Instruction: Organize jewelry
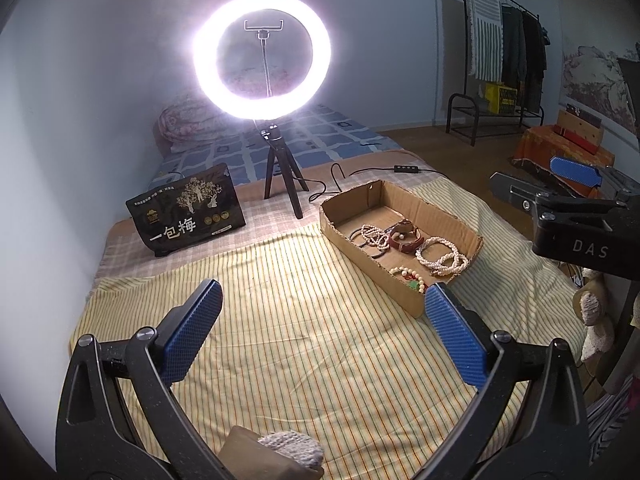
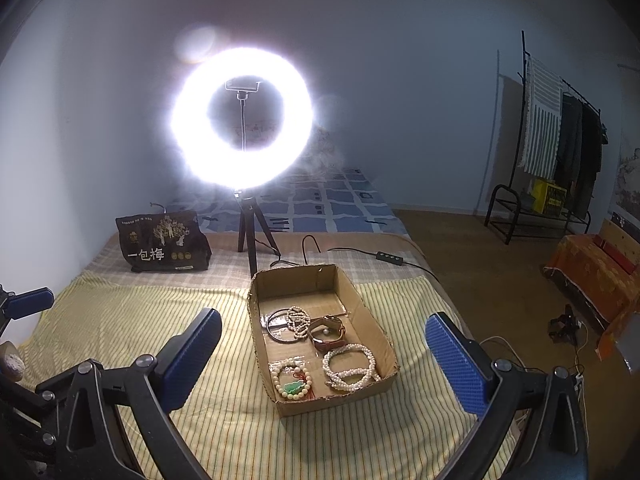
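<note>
All the jewelry already lies inside the shallow cardboard box [image 2: 320, 332] on the striped bedspread [image 2: 160, 320], so take the box as your landmark. At its near right corner sits a coiled white pearl strand [image 2: 350, 366]; at the near left, a cream bead bracelet with a green pendant and red cord [image 2: 291, 381]. Mid-box lie a brown leather strap [image 2: 328, 332], a dark bangle [image 2: 278, 326] and a smaller pearl string [image 2: 298, 320]; the far end is bare.

Your right gripper [image 2: 324, 344] hangs spread wide above the box, holding nothing. Your left gripper [image 1: 324, 332] is likewise released, over bare bedspread left of the box.

Expect the bead strands to be light, limp and slippery: pinch across a bunched loop, not one bead. The bangle looks rigid; grip its rim. The box's thin walls will likely slide if nudged.
</note>
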